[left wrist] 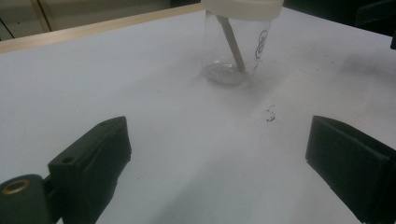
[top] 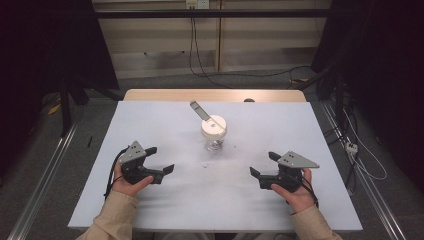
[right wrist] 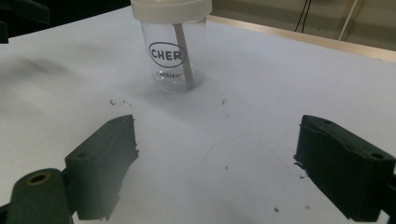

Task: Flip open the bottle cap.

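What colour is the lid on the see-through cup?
The lid is cream-white; the right gripper view shows it best.

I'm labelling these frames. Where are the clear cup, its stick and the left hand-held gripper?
clear cup [right wrist: 173,65], right gripper view, printed wall.
stick [left wrist: 232,44], left gripper view, shaft inside cup.
left hand-held gripper [top: 161,160], high view, between its fingertips.

Two beige long sleeves [top: 114,215] cover the person's forearms. Each hand carries a black two-jaw gripper, the left gripper [top: 161,160] and the right gripper [top: 263,163], topped by a grey three-cornered plate [top: 133,152] dotted with small dark screws. Black cable [top: 111,175] trails at each gripper's six o'clock; a brass-ringed hole [left wrist: 15,187] marks each jaw mount.
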